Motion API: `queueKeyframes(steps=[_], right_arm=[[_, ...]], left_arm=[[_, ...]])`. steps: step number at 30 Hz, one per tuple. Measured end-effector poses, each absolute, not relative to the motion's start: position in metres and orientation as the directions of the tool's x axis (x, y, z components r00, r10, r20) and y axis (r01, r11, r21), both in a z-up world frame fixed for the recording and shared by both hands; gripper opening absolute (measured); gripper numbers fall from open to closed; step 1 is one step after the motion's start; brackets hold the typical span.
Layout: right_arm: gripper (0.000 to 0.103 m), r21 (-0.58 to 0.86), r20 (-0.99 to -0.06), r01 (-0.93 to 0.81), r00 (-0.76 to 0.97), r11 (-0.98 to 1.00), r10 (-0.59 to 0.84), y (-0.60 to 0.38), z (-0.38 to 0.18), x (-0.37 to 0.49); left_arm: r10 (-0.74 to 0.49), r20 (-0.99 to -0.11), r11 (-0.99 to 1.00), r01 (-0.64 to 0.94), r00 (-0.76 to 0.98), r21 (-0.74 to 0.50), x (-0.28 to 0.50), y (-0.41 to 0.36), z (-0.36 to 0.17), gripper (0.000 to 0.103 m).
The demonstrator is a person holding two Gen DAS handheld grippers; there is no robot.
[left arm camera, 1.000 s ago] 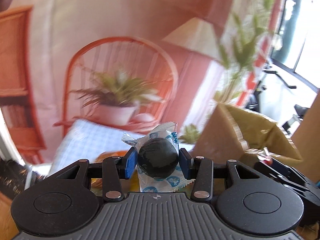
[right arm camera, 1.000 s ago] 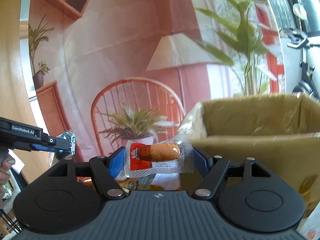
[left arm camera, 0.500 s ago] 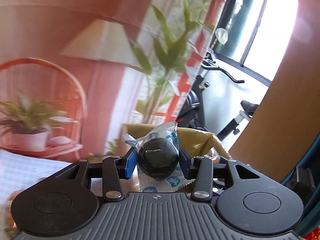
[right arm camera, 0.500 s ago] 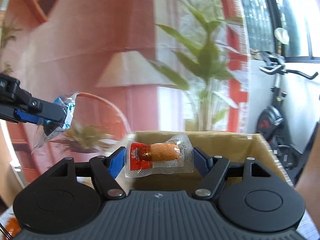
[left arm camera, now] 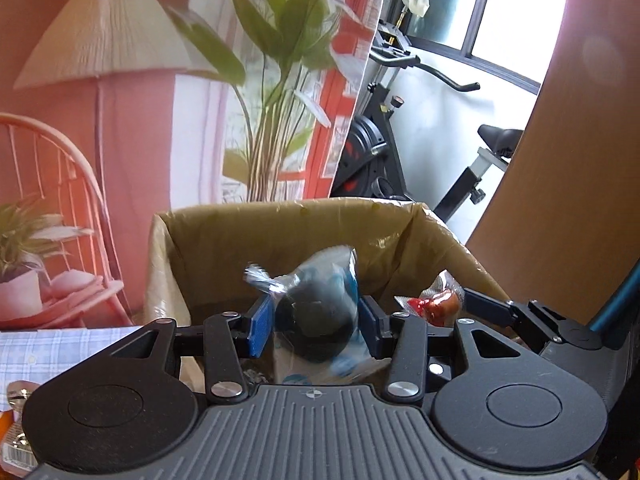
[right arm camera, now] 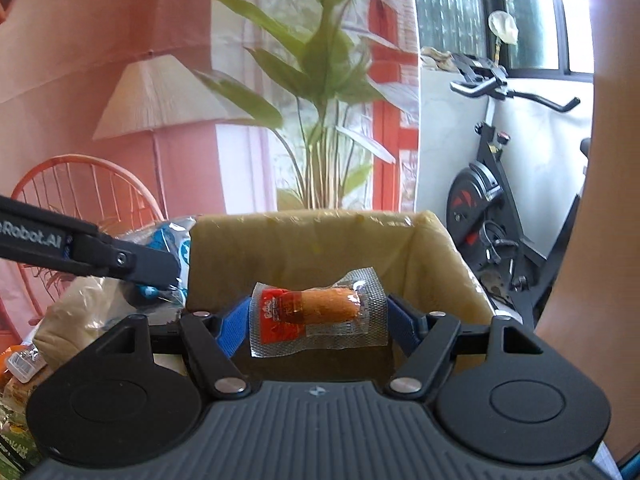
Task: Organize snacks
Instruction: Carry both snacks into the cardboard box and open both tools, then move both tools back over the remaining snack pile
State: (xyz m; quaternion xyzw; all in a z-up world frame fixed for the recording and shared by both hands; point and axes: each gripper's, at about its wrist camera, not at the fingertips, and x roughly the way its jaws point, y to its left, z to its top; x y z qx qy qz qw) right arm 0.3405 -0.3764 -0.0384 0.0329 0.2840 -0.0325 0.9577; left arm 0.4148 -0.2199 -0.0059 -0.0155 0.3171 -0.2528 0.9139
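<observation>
- Left claw (left arm camera: 316, 330): a second ago we saw it clenched on the dark ball snack (left arm camera: 316, 330) against the painted backdrop; now its blue pads (left arm camera: 261, 330) stand apart from the ball, with a gap showing on both sides. We judge the claw released and the snack dropping, since its blue-and-white wrapper (left arm camera: 340, 276) is motion-blurred. Whether anything still touches it, we cannot tell.
- Meaning for the task: the left snack is over the box mouth, so we read its delivery as nearly done.
- Right claw (right arm camera: 318, 312): clenched on the sausage snack (right arm camera: 318, 310), as in both earlier frames. The clear packet lies crosswise between the pads, red label end at 9 o'clock, orange end at 3 o'clock. The claw is about half open, limited by the packet's length.
- Change on the right: the view has swung from the chair backdrop to face the box squarely; this snack hangs just over the near rim, not yet let go.
- Cardboard box (left arm camera: 280, 232): open-topped, taped rim, at 12 o'clock beyond both claws. The left claw arm crosses the right view at 9 o'clock.
- Surface (left arm camera: 60, 348): checked cloth at 9 o'clock in the left view, with more packets at its low edge.
- Far: printed backdrop, exercise bike (right arm camera: 492, 184) at 2 o'clock.
</observation>
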Motion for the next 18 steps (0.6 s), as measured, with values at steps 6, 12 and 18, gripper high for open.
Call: queueKeyframes(steps=[6, 12, 18], right_arm=[[0.084, 0.072, -0.544, 0.102, 0.838, 0.992, -0.046, -0.38, -0.035, 0.33], [0.084, 0.135, -0.512, 0.088, 0.859, 0.987, -0.007, -0.374, -0.018, 0.311], [0.084, 0.223, -0.477, 0.07, 0.878, 0.972, 0.046, -0.362, 0.001, 0.286]], left_arm=[[-0.454, -0.57, 0.882, 0.437, 0.685, -0.178, 0.411, -0.214, 0.004, 0.065], [-0.424, -0.563, 0.899, 0.403, 0.709, -0.169, 0.385, -0.195, 0.029, 0.066], [-0.372, -0.546, 0.922, 0.368, 0.75, -0.122, 0.349, -0.174, 0.052, 0.066]])
